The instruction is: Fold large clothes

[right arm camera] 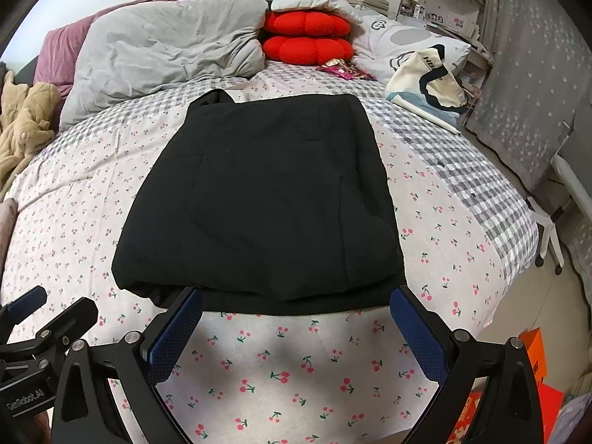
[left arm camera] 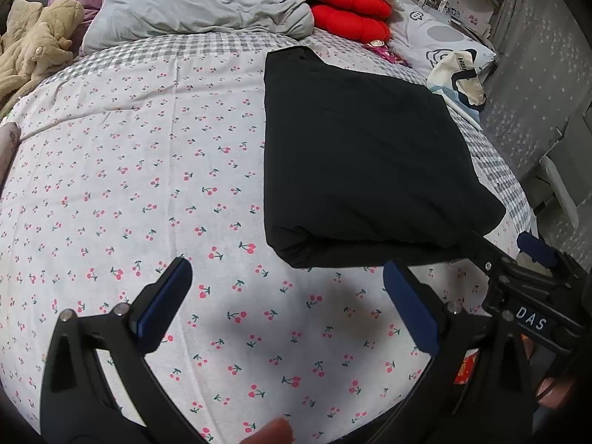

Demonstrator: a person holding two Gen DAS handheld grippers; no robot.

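The black garment [right arm camera: 259,199] lies folded into a thick, roughly rectangular bundle on the cherry-print bedsheet [right arm camera: 296,370], flat and undisturbed, with a rolled edge along its near side. The right gripper [right arm camera: 296,318] sits low just in front of that near edge, its two blue-padded fingers [right arm camera: 177,329] spread wide apart and holding nothing; the tips reach right up to the hem of the cloth, though I cannot tell whether they actually touch it. The left gripper [left arm camera: 285,285] hovers off to the left of the bundle, over bare sheet, its jaws likewise wide open and empty, with the garment ahead of it and to its right. In the left wrist view the right tool shows at the right edge, close beside the garment's near corner. Beyond the garment, far from both grippers, a crumpled grey duvet [right arm camera: 166,44] is heaped at the head of the bed, with two red cushions [right arm camera: 307,37] stacked next to it and a cream tote bag [right arm camera: 429,77] lying towards the right side. A beige plush toy [left arm camera: 37,44] slumps at the far left.
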